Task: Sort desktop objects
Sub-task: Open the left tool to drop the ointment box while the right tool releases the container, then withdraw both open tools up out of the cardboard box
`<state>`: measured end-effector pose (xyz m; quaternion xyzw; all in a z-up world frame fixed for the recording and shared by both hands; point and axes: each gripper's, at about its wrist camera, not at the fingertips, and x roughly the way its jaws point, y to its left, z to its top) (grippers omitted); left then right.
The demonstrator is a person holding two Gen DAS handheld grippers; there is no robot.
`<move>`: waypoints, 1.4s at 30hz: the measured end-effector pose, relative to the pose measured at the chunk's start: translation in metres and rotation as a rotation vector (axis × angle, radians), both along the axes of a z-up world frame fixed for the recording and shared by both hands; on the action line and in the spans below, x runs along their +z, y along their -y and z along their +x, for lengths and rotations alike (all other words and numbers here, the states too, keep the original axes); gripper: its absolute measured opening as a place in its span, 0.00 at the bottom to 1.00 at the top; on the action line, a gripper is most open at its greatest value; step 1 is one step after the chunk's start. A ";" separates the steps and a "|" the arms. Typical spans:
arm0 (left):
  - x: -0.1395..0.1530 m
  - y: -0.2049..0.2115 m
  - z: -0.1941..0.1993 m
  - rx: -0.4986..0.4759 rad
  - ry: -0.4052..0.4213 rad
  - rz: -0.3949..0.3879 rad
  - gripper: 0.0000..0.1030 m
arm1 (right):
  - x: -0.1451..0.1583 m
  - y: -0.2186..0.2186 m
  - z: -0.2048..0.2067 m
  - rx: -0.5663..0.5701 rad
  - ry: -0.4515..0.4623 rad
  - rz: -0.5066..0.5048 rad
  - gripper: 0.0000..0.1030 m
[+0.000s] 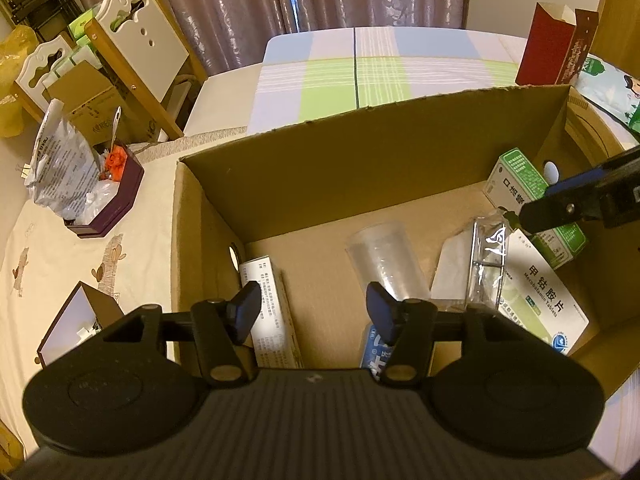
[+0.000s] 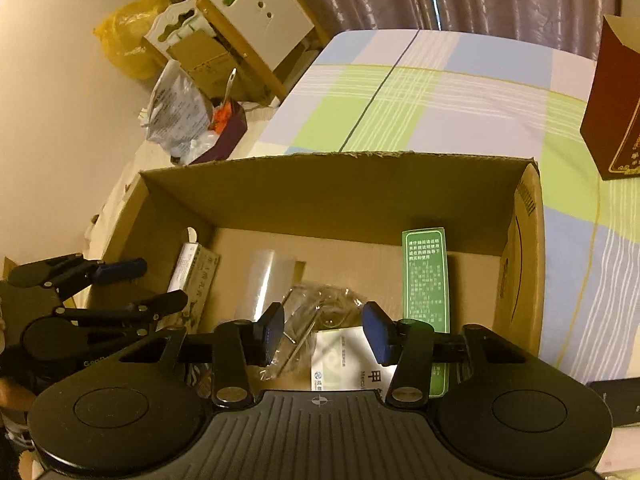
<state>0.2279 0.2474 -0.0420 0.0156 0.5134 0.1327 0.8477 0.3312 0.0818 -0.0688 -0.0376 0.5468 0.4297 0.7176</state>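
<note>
- Your cardboard box [image 2: 336,196] sits open on the bed, and the sorted things lie on its floor: a clear plastic cup [image 1: 382,258] on its side, long axis running front to back with the mouth toward the far wall, and a green medicine box [image 2: 426,300] standing tall against the right wall.
- A white medicine box [image 1: 270,312] lies lengthwise along the left wall (print facing up).
- Your left gripper [image 1: 314,310] hangs over the box, jaws wide apart, holding nothing.
- Your right gripper [image 2: 324,334] is likewise spread wide and empty, above crinkled clear plastic wrap [image 2: 324,308].
</note>
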 end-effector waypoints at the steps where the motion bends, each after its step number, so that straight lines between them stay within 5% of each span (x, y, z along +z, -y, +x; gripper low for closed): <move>1: 0.000 0.000 0.000 -0.001 -0.001 0.001 0.53 | 0.000 0.001 -0.001 0.001 -0.003 0.001 0.47; 13: 0.006 0.010 -0.006 -0.016 0.006 0.005 0.56 | 0.007 0.007 -0.019 0.046 0.032 -0.059 0.47; 18: 0.013 0.019 -0.011 -0.026 0.021 0.021 0.71 | 0.009 0.011 -0.031 0.058 0.064 -0.094 0.47; 38: 0.039 0.041 -0.038 -0.038 0.070 0.030 0.85 | 0.025 0.033 -0.070 0.022 0.125 -0.139 0.48; 39: 0.040 0.042 -0.040 -0.038 0.075 0.033 0.86 | 0.026 0.034 -0.071 0.014 0.128 -0.139 0.50; 41: 0.044 0.044 -0.044 -0.037 0.085 0.038 0.87 | 0.031 0.038 -0.074 -0.009 0.154 -0.128 0.88; 42: 0.046 0.044 -0.046 -0.035 0.089 0.038 0.87 | 0.034 0.040 -0.076 -0.022 0.174 -0.118 0.88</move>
